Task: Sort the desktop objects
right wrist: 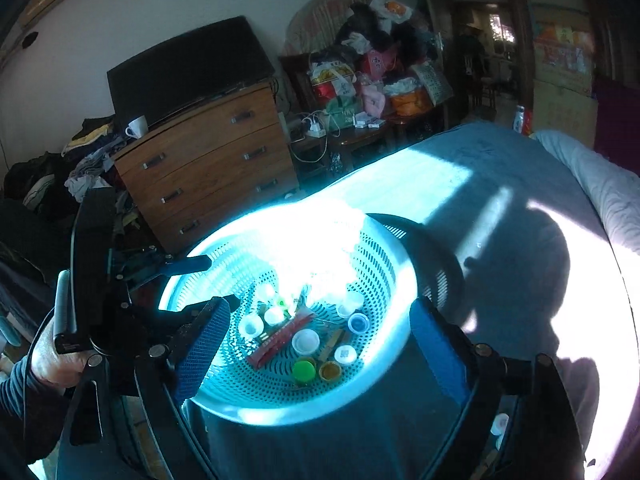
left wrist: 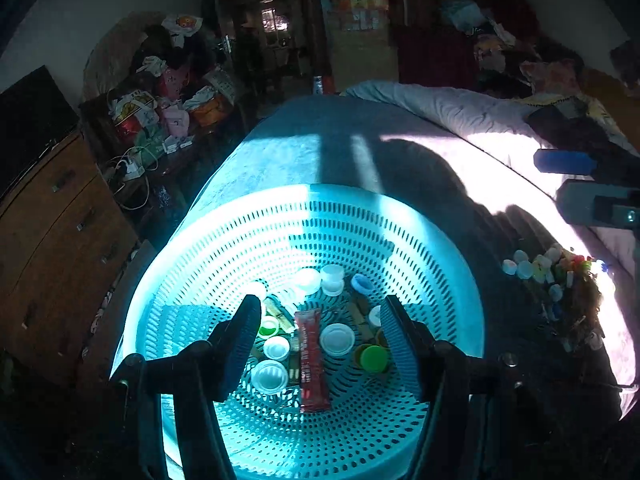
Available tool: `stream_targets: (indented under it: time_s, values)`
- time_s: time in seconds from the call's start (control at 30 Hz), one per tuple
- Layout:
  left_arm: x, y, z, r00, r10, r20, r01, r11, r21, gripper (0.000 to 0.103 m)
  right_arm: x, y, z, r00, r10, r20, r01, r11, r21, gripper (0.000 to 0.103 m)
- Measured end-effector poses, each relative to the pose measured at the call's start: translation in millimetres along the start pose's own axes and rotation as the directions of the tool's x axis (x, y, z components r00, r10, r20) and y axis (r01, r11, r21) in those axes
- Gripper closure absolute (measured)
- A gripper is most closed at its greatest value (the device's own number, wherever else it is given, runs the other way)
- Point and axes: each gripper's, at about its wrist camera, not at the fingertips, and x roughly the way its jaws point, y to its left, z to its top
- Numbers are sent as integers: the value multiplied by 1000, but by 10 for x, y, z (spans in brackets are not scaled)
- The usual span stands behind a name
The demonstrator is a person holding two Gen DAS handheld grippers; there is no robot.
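Observation:
A round cyan perforated basket (left wrist: 280, 236) sits on a blue cloth. Inside lie several bottle caps, white (left wrist: 337, 339), green (left wrist: 374, 358) and blue (left wrist: 362, 283), a red sachet (left wrist: 311, 360) and wooden clothespins. My left gripper (left wrist: 320, 344) hovers open and empty over the basket. In the right wrist view the same basket (right wrist: 224, 392) holds the red sachet (right wrist: 280, 340) and a green cap (right wrist: 304, 371). My right gripper (right wrist: 316, 356) is open and empty above the basket's near side. The left gripper (right wrist: 188, 266) shows at the basket's left rim.
A pile of mixed caps and small items (left wrist: 560, 280) lies on the cloth right of the basket. The right gripper's fingers (left wrist: 568, 162) show at the far right. A wooden dresser (right wrist: 208, 160) and cluttered table (right wrist: 360, 92) stand beyond. A quilt (left wrist: 460, 112) lies behind.

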Motion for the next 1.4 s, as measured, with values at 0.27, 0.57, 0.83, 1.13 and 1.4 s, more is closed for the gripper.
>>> stream_targets:
  time_s: [0.27, 0.57, 0.83, 1.13, 1.4]
  values:
    - [410, -1697, -671, 963, -260, -75, 269, 943, 196, 28, -1151, -1192, -1880, 925, -360, -121, 380, 889, 254, 0]
    - [1543, -2149, -789, 973, -129, -192, 127, 992, -24, 22, -1664, -2334, -3313, 794, -521, -313, 607, 655, 449, 0]
    - [1940, -2314, -606, 973, -19, -230, -9, 993, -119, 0, -1574, -2566, -3385, 764, -573, -296, 642, 639, 424, 0]
    - [1927, -2350, -641, 976, 31, -216, -50, 995, -87, 0, -1435, -2488, -3387, 709, -623, -331, 705, 607, 367, 0]
    - [1916, -2331, -637, 977, 21, -211, -42, 995, -95, 0, -1416, -2512, -3361, 706, -626, -333, 708, 605, 363, 0]
